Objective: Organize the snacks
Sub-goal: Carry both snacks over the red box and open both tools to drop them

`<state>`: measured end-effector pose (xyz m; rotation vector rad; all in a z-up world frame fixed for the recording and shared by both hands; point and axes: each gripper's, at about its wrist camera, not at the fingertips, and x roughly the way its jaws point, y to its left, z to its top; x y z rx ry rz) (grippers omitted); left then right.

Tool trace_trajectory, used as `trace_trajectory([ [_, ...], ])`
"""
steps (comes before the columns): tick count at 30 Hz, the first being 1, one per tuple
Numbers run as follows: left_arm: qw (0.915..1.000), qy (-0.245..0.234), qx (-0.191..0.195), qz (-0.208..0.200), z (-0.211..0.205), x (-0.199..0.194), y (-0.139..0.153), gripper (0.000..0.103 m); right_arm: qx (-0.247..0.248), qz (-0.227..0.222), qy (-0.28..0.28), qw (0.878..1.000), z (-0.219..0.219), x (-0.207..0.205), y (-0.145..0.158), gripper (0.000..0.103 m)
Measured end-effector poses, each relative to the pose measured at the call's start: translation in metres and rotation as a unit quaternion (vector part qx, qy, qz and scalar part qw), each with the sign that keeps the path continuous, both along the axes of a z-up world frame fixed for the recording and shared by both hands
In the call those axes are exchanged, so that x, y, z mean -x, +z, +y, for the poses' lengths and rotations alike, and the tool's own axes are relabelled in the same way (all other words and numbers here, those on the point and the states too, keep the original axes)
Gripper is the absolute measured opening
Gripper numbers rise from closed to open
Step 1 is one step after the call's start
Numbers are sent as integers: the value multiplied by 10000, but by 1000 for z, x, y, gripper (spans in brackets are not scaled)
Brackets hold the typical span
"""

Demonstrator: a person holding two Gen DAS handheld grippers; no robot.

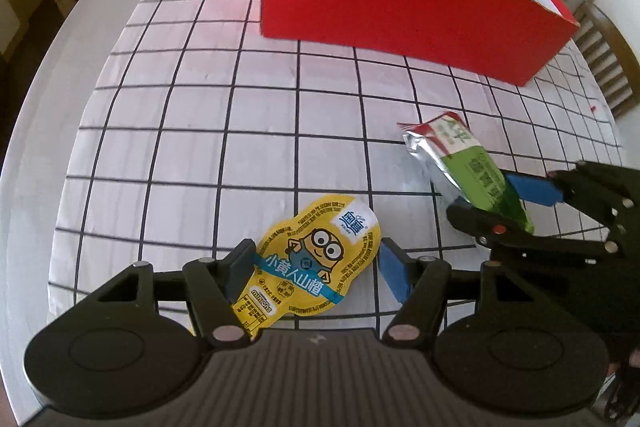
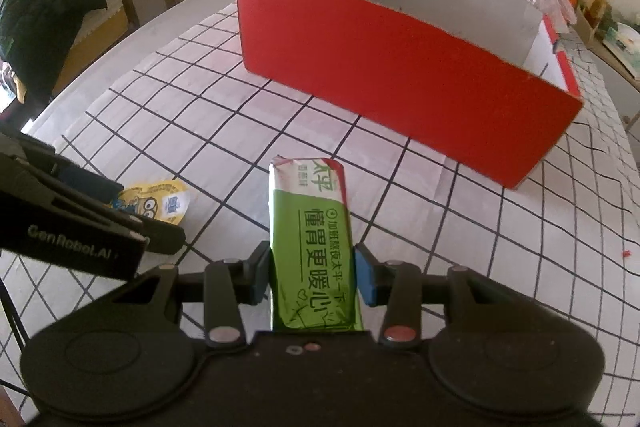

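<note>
Between the pads of the right tool (image 2: 312, 273), a green foil packet (image 2: 312, 227) is clamped on its long sides, its crimped end pointing toward the red box (image 2: 400, 67) and apparently raised off the worktop (image 2: 520, 247). Just beside it, the yellow snack pouch (image 1: 310, 257) lies flat on the grid cloth between the jaws of the left tool (image 1: 316, 273); the left pad touches or overlaps the pouch's edge, the right pad stands clear of it, so this tool is partly closed around the pouch but not gripping. Risks, as judged: the pouch is thin, flat and glossy, so closing pads may slide over it or buckle it rather than lift it; the foil packet is slick and soft-sided, and could slip or crease if tilted over the box wall. The two tools sit near each other and may collide. The box is stiff cardboard, red outside, grey inside, open-topped, standing well apart from both snacks; a low approach could knock its near wall. Cloth is smooth, slightly wrinkled.
</note>
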<state>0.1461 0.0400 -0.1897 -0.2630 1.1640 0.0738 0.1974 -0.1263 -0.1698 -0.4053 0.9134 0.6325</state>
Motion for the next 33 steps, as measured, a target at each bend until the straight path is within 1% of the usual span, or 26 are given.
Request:
trace_trajectory([
  [5, 9992, 222, 323, 46, 8, 5, 3, 66, 5, -76, -106, 9999, -3, 9, 12, 41],
  [12, 9986, 279, 407, -194, 10, 15, 24, 66, -95, -188, -270, 9994, -9, 24, 34, 41],
  [23, 9961, 287, 188, -812, 10, 23, 80, 66, -381, -653, -451, 9961, -12, 35, 82, 41],
  [27, 9946, 289, 118, -993, 10, 19, 98, 66, -466, -806, -477, 9945, -10, 30, 97, 41],
  [33, 9916, 264, 6, -1263, 8, 2, 124, 66, -563, -982, -553, 9920, -7, 12, 117, 41],
])
